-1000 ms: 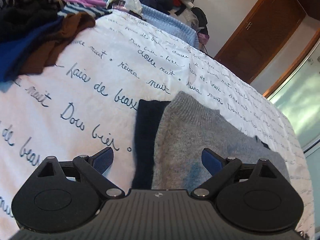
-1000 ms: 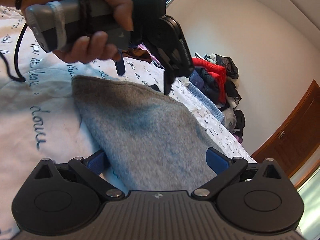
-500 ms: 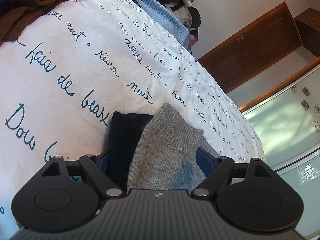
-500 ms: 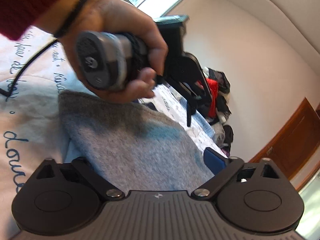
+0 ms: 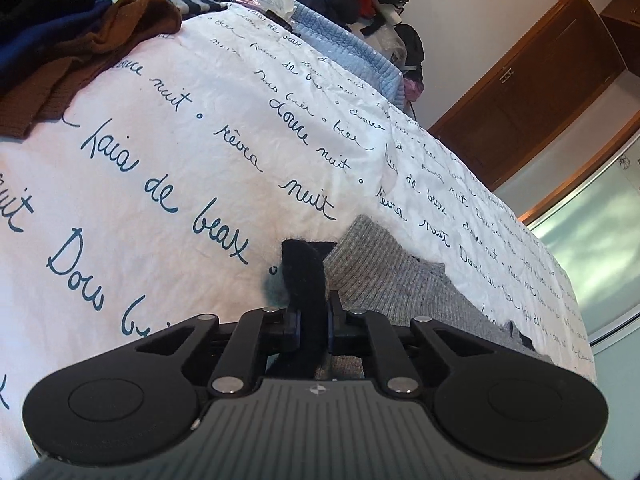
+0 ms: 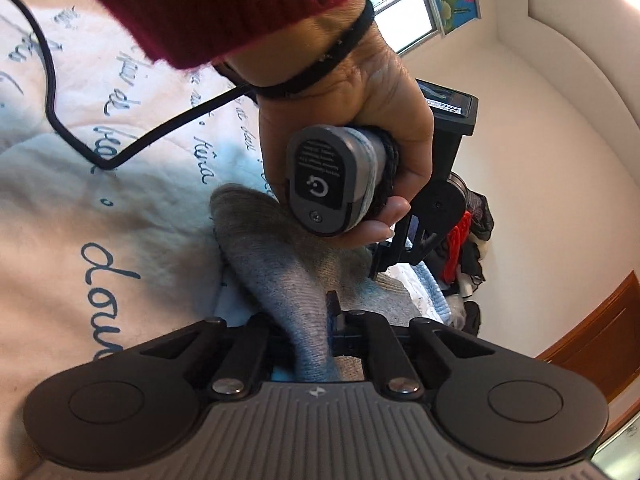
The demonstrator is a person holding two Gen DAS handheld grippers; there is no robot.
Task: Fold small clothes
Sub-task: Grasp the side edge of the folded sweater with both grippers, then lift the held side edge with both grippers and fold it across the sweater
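A grey knit garment (image 5: 396,284) with a black part (image 5: 302,276) lies on the white bedcover with blue script (image 5: 160,140). My left gripper (image 5: 313,322) has its jaws closing, and the pads press on a raised fold of the black part. My right gripper (image 6: 316,324) is shut on a bunched fold of the grey garment (image 6: 276,268) at another edge. In the right wrist view a hand (image 6: 360,128) with a red sleeve grips the left gripper's handle (image 6: 324,184) just above the garment.
A heap of dark, brown and striped clothes (image 5: 68,28) fills the far left of the bed. A light blue knit blanket (image 5: 352,56) and more clothes lie at the far edge. A black cable (image 6: 52,80) crosses the bedcover. A wooden door (image 5: 540,80) stands beyond.
Both grippers went from wide open to closed on the garment, the left on the black part, the right on the grey knit, bunching the fabric up between the pads.
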